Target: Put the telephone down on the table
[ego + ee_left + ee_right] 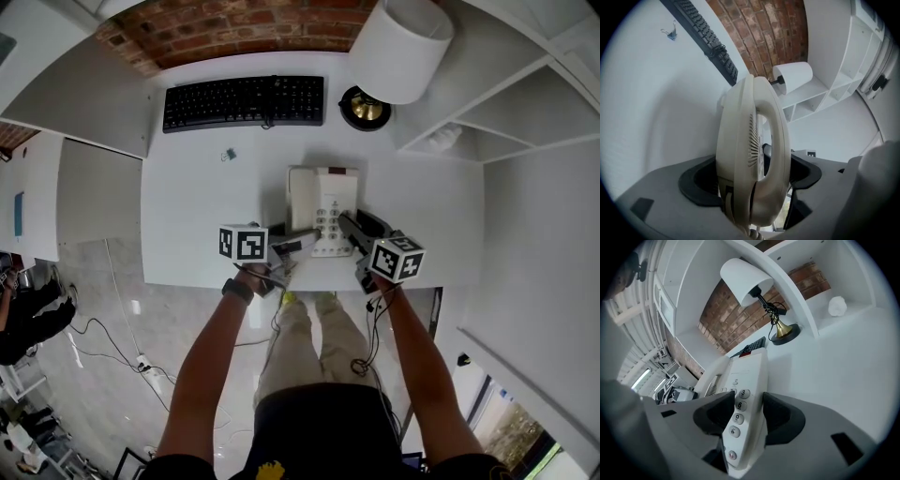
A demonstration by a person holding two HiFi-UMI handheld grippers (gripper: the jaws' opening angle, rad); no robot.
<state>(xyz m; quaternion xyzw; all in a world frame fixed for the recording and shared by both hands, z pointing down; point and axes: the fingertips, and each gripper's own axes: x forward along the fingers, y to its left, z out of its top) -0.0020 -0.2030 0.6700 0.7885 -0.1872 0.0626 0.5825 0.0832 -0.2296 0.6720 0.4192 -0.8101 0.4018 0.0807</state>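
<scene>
Both my grippers held the beige telephone (323, 202) at the near edge of the white table (206, 187). My left gripper (302, 243) was clamped on its handset (752, 154). My right gripper (350, 228) pinched the base's keypad side, jaws partway apart. A black keyboard (244, 101) lay far left.

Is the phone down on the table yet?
Almost. The telephone is over the white table, but the left gripper and right gripper both grip it. I cannot tell if it rests flat. Left: settle it and let go.
</scene>
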